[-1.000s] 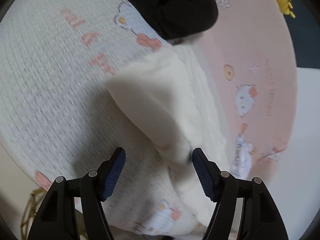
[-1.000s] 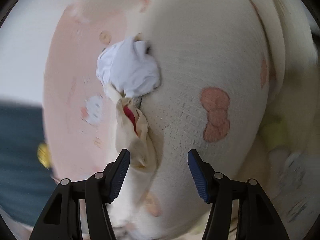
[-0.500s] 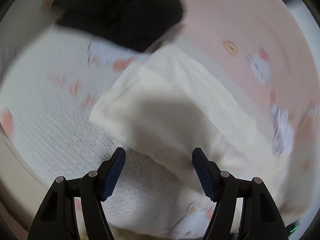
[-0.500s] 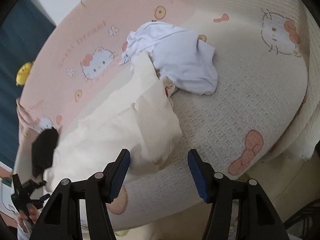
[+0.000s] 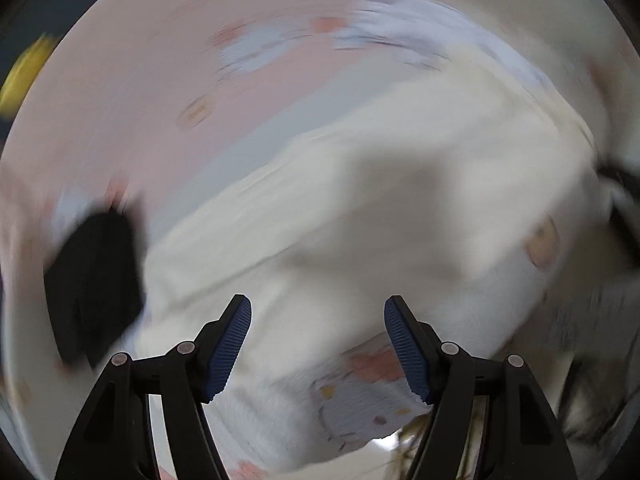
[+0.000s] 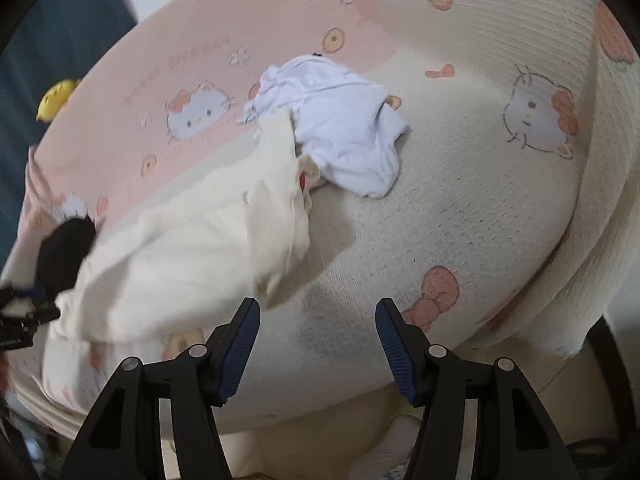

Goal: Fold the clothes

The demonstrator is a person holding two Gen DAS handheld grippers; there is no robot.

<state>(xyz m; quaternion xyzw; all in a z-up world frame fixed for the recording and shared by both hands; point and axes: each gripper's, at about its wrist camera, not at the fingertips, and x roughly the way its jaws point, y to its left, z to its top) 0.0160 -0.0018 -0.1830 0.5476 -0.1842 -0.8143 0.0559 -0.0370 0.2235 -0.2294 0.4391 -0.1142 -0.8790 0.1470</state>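
Counts: three garments on the bed, two tongs, one yellow toy.

Left to right in the right wrist view: yellow toy (image 6: 56,98) far upper left of the right tongs (image 6: 318,346), at the bed edge. Black garment (image 6: 64,254) at the left, well left of the tongs, touching the left end of the cream garment (image 6: 192,256). Left tongs (image 6: 18,322) show at the far left edge beside that end; contact cannot be told. Cream garment lies spread and rumpled, up and left of the right tongs, its near edge just beside the left blue pad (image 6: 240,346). White garment (image 6: 340,132) is bunched further up, roughly straight ahead of the tongs, touching the cream garment's far end. Bedspread (image 6: 460,208), cream knit with cat prints over a pink sheet, lies under all of it.

Right tongs: wide open, holding nothing, only bedspread seen between the pads.

Left wrist view is heavily blurred. Black garment (image 5: 94,284) sits left of the left tongs (image 5: 318,350), cream garment (image 5: 380,208) ahead and between the pads. Left tongs: wide open, pads not pressing on cloth, nothing held.
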